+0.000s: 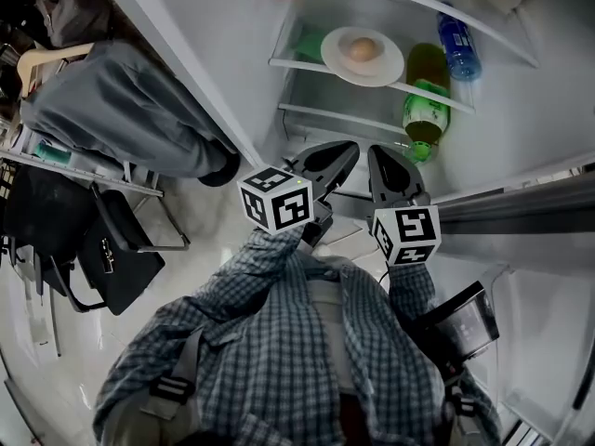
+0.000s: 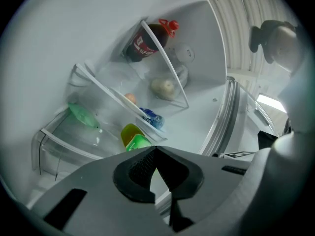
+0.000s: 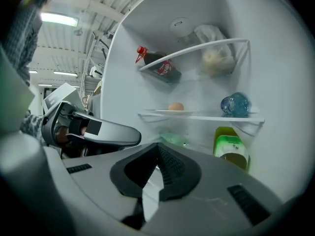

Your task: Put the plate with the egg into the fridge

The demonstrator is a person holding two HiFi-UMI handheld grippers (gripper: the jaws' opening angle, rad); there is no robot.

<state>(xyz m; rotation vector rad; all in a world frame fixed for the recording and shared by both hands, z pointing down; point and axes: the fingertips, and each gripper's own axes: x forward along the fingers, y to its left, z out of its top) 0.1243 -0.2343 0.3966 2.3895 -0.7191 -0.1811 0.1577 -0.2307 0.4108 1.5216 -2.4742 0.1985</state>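
The plate (image 1: 391,66) sat on a glass shelf (image 1: 296,62) inside the open fridge (image 1: 530,119), with the egg (image 1: 363,50) loose on its middle, so the task looked done apart from shutting the fridge. The main risk was the egg, since nothing held it and a hard slam or a knock to the shelf could roll it off the plate. The plate also seemed close to the shelf's front edge, where a careless pass could catch it. A blue bottle (image 3: 235,104) lay on its side just right of the plate and might roll into it if jolted. A green bottle (image 1: 426,96) stood below and right of the plate, and a cola bottle (image 3: 162,65) lay above it, beside a bag (image 3: 215,58). The left gripper (image 1: 346,151) and right gripper (image 1: 381,156) hung outside the fridge in front of the plate, each with its jaws closed together on nothing. The count was one plate, one egg, three bottles, one bag and two grippers.
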